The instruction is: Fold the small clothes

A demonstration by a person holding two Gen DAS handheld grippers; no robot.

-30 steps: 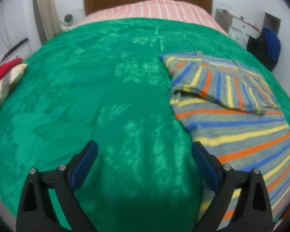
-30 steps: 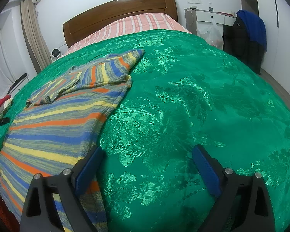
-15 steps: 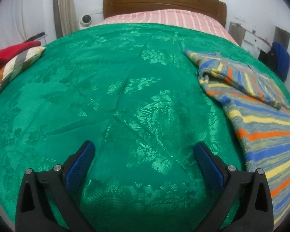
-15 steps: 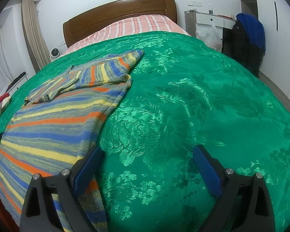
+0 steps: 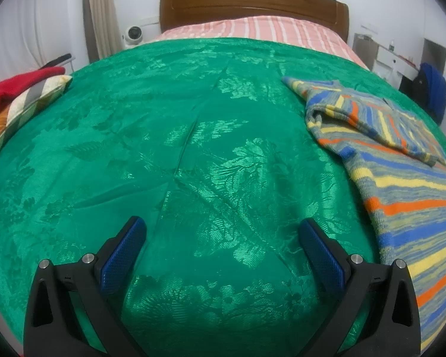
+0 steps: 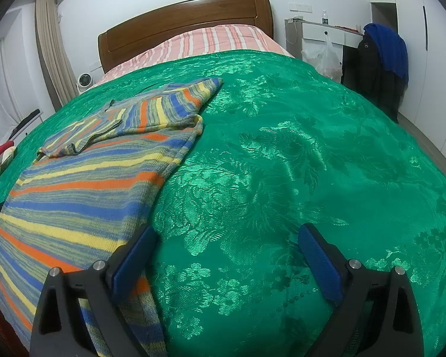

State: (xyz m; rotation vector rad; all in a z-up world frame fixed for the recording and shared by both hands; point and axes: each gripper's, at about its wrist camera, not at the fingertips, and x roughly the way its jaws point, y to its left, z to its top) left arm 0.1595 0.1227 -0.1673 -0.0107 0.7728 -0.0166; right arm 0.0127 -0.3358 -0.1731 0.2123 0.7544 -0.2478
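Although both tools are over the bed, neither has hold of anything: the left gripper (image 5: 221, 245) stands with its jaws spread wide above bare green bedspread (image 5: 169, 136), and the right gripper (image 6: 227, 251) is equally wide open, its left finger (image 6: 133, 257) over the near edge of the striped sweater (image 6: 83, 190); contact there cannot be confirmed. The sweater lies flat on the bedspread, toward the foot end from the wooden headboard (image 6: 187, 26), its hem nearest the grippers. One sleeve (image 6: 128, 119) is already folded across the chest on the headboard side. The garment is judged to be a loose knit: light, soft, without stiffness, and likely to stretch or sag when lifted by a single point. The satin-like bedspread looks slick, so the knit may slide or drag instead of folding cleanly, and the cover itself could be pinched up with it. The recommended hold is at the two hem corners, one gripper to each, taking a full bite of fabric through both layers, then carrying the hem toward the headboard to lay it over the folded sleeve. A separate pile of red and striped cloth (image 5: 20, 95) sits at the bed's edge, well apart.
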